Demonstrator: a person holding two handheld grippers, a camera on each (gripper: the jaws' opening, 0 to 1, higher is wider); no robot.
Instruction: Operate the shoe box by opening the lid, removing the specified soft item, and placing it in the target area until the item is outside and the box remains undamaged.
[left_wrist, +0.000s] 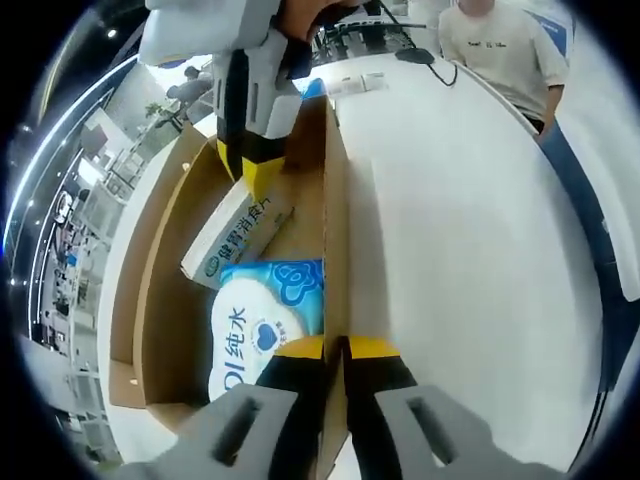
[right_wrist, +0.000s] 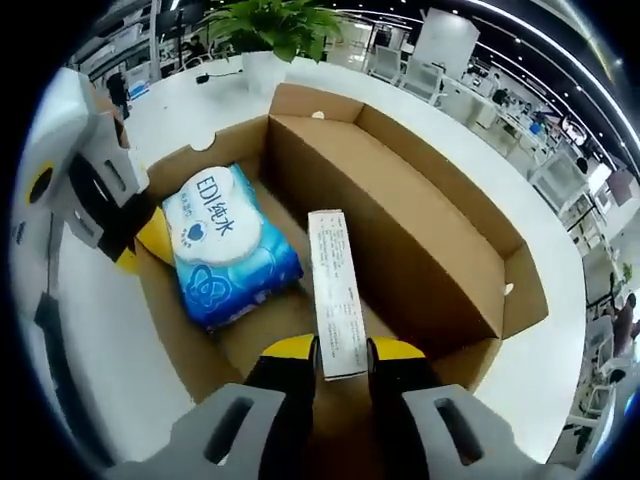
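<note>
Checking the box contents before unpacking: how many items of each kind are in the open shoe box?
Blue-and-white soft wipes pack: 1
Slim white carton, held between the right gripper jaws: 1
Total: 2 items inside the shoe box; the left gripper pinches its wall.

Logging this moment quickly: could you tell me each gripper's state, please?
Left gripper: shut on the box wall.
Right gripper: shut on the slim white carton.

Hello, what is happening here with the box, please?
A person works with two hand-held claws at an open cardboard box on a white table. The right claw is shut on a slim white carton inside the box. The left claw grips the box wall. A blue wipes pack lies inside.
</note>
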